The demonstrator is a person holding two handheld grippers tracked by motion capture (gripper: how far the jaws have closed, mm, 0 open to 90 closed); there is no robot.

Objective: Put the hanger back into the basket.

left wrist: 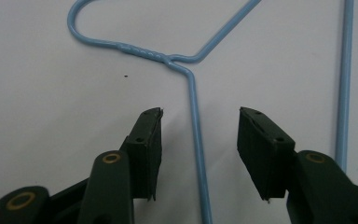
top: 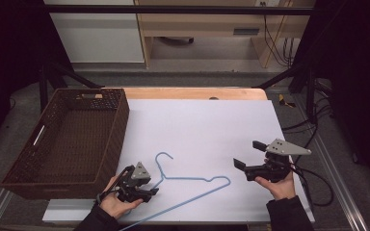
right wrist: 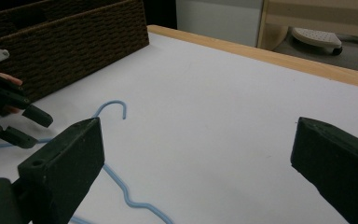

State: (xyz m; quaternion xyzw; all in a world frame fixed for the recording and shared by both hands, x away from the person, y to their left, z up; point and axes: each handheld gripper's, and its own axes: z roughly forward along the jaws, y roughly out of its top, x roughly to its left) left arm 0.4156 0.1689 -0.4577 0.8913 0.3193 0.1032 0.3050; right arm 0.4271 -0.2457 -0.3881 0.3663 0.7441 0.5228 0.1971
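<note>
Nearest the high camera, two hands come in from the bottom edge, each holding a tool. On the left, the left tool sits low over the white worktop at the near-left part of the light blue wire hanger. Its own view shows the jaws spread apart, with one straight wire of the hanger running up between them, touching neither pad; whether the jaw tips rest on the sheet is hard to judge from these angles. Just past the tips, that wire meets the twisted neck, and the hook curls away to the left in that view.

On the right, the right tool is held a little above the worktop, well apart from the hanger's far shoulder, its jaws wide open and empty. Its own view looks across the sheet to the hook and the wavy neck, with the left tool beyond at the left edge.

Farther back, the hanger lies flat, hook pointing away from the person, its long bar slanting toward the near edge. Beyond it at the left stands a dark wicker basket, just beside the white sheet, and behind that the worktop's wooden edge.
</note>
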